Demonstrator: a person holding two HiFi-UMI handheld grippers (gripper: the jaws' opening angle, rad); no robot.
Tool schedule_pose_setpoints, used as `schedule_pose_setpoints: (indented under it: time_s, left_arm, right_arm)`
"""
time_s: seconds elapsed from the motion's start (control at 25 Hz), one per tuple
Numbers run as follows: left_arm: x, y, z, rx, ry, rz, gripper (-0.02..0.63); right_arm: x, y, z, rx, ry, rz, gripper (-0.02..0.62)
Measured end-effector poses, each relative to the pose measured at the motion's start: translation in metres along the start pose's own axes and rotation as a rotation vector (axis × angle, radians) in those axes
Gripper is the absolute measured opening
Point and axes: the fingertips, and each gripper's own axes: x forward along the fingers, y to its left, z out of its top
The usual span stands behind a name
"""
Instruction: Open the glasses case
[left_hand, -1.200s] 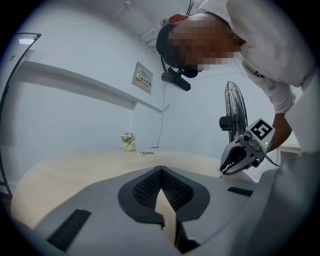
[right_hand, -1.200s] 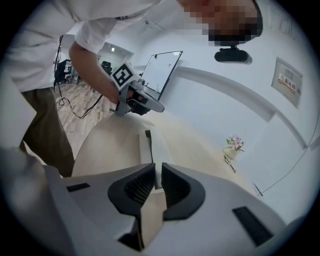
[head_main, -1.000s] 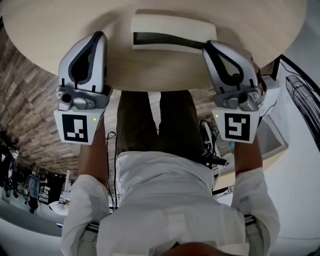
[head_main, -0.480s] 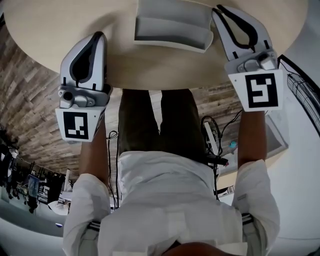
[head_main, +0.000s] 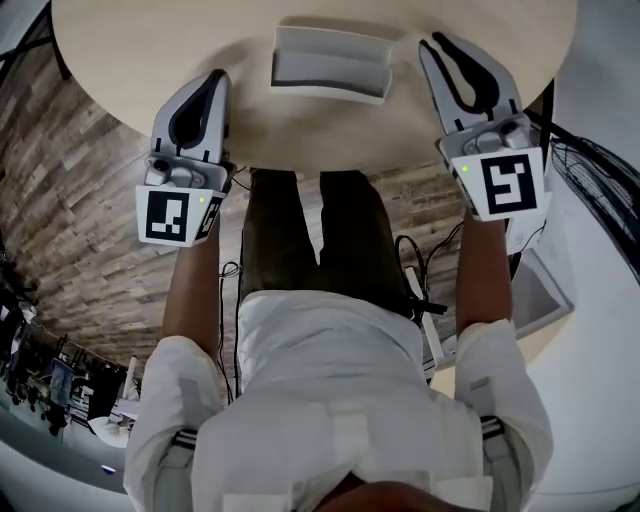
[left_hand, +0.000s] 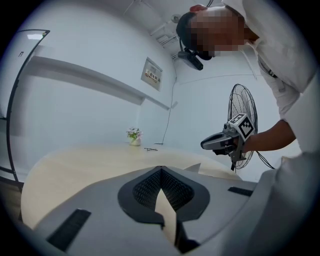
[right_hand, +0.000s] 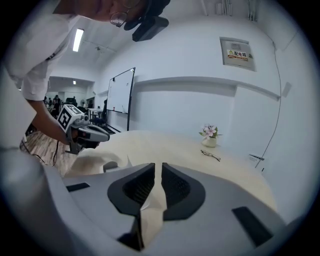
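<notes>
Glasses case (head_main: 330, 62) is seen lying open on table (head_main: 150, 40). Right gripper (head_main: 438, 42) is held just right of case, jaws at a thin slit, empty. Left gripper (head_main: 218, 78) is held left of case, jaws closed, empty. Both are kept clear, likely because opening looks done.

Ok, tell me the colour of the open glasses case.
The open rectangular glasses case is pale grey-white, clearest in the head view.
</notes>
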Motion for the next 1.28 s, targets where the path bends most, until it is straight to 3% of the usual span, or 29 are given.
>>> schedule_pose_setpoints:
  time_s: [0.16, 0.28, 0.52, 0.64, 0.84, 1.08, 1.28]
  left_arm:
    - [-0.009, -0.026, 0.042, -0.02, 0.019, -0.009, 0.009]
    - [-0.019, -0.051, 0.074, -0.094, 0.013, -0.015, 0.009]
    - [-0.044, -0.095, 0.124, -0.144, -0.013, -0.063, 0.009]
    - [-0.062, -0.107, 0.139, -0.161, -0.011, -0.084, 0.009]
    - [-0.106, -0.118, 0.147, -0.17, -0.018, -0.124, 0.009]
    - [-0.158, -0.121, 0.119, -0.201, -0.036, -0.173, 0.009]
    - [-0.216, -0.125, 0.124, -0.155, -0.069, -0.145, 0.009]
  right_arm:
    - [-0.047, 0.007, 0.04, 0.059, -0.056, 0.046, 0.031]
    - [-0.089, 0.015, 0.066, 0.099, -0.12, 0.086, 0.029]
    - [-0.131, 0.053, 0.105, 0.196, -0.293, 0.288, 0.029]
    - [-0.146, 0.073, 0.117, 0.206, -0.302, 0.326, 0.029]
    - [-0.161, 0.1, 0.127, 0.246, -0.3, 0.239, 0.029]
    - [-0.177, 0.133, 0.128, 0.319, -0.308, 0.082, 0.028]
    - [-0.199, 0.184, 0.137, 0.309, -0.318, 0.004, 0.028]
